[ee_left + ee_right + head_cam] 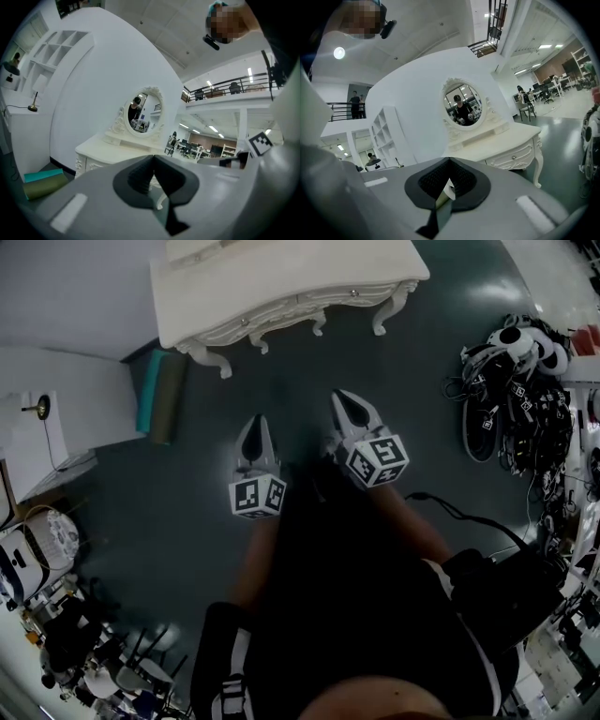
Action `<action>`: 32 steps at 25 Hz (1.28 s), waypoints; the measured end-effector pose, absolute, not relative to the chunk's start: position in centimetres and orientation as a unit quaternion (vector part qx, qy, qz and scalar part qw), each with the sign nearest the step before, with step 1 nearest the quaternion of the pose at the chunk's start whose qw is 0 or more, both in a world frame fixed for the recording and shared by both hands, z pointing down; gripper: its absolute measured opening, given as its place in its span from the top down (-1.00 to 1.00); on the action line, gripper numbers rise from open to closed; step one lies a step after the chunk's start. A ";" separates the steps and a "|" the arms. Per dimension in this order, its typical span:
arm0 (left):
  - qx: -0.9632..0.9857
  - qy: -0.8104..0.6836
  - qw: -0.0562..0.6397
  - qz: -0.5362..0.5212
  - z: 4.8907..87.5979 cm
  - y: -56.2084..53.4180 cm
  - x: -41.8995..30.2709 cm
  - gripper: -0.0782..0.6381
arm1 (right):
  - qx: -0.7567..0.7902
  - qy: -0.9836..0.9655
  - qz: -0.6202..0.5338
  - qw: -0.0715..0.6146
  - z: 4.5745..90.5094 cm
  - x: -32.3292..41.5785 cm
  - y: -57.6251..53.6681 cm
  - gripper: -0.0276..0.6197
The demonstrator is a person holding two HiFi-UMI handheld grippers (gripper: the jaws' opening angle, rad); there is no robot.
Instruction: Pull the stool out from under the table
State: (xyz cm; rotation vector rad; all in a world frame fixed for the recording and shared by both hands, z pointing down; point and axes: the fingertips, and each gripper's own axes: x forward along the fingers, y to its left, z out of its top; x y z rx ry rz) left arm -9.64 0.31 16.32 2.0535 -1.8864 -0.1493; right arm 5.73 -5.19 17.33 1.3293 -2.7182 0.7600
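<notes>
Facing the white surface [281,277] head-on, I have both tools side by side and well short of it, with dark floor between. The left tool [255,423] and right tool [349,399] each have their jaws pressed together on nothing. I can't see the stool; my guess is that it sits tucked between the curved legs [211,360], hidden from above by the top. That would put it straight ahead and low, roughly midway between the tools, the right one slightly nearer. A pale curved bit shows past the right jaws: stool or leg, I can't tell
</notes>
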 end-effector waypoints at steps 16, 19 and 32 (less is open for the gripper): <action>0.724 -0.659 0.201 -0.043 22.2 -9.3 -13.5 0.75 | 0.430 -0.853 0.294 -0.006 24.3 1.6 -15.4 0.92; 0.725 -0.657 0.203 -0.045 23.9 -11.1 -14.3 0.75 | 0.431 -0.849 0.306 -0.012 26.9 0.5 -17.1 0.92; 0.730 -0.643 0.226 -0.052 34.3 -17.3 -15.8 0.75 | 0.432 -0.795 0.419 -0.081 42.4 -1.9 -23.6 0.92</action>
